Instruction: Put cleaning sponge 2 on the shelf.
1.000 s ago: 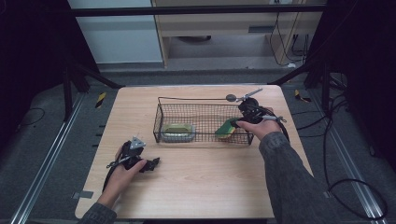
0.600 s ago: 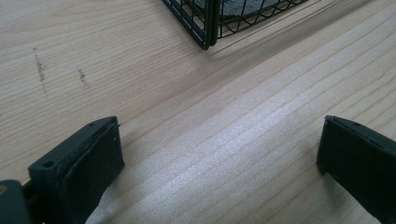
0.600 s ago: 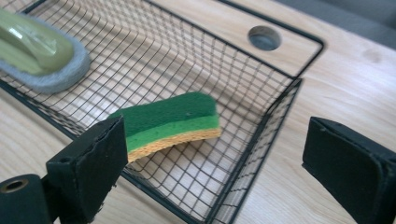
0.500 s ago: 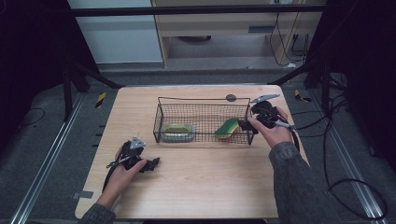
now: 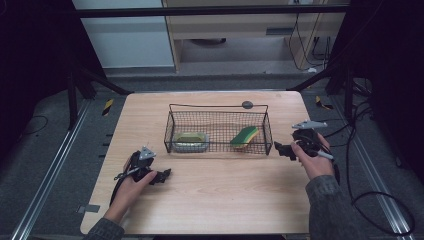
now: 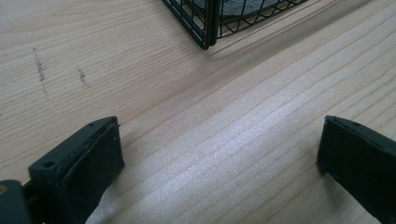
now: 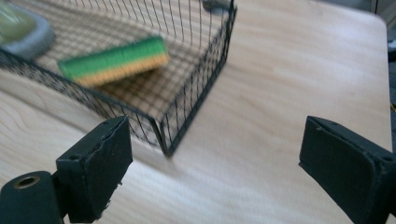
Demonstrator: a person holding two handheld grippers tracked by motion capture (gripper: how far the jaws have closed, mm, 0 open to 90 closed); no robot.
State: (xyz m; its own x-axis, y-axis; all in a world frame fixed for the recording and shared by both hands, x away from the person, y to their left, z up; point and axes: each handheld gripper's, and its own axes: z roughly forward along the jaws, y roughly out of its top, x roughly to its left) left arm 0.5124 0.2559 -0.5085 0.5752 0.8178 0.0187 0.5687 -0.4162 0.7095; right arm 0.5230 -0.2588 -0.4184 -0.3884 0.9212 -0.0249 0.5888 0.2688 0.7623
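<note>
**Both tools spread and empty beside the basket**

We see a wire basket standing on the table, toward its far edge and about midway between the left and right edges. Inside it lie two things: a green-and-yellow sponge at the right end, tilted, and a grey dish with something pale green in it at the left end. A small dark round disc lies on the table just beyond the basket's far right corner.

We find the left tool low over the table near its front left corner, held in the left hand. In the left gripper view its jaws stand wide apart with bare wood between them, and a corner of the basket shows at the top of that view.

The right tool sits near the table's right edge, just beside the basket's right end, held in the right hand. In the right gripper view its jaws are also spread wide and grip nothing; the basket's near corner lies ahead of the jaw on the left of that view, with the sponge behind the wire. We cannot tell whether the tool touches the basket.
</note>
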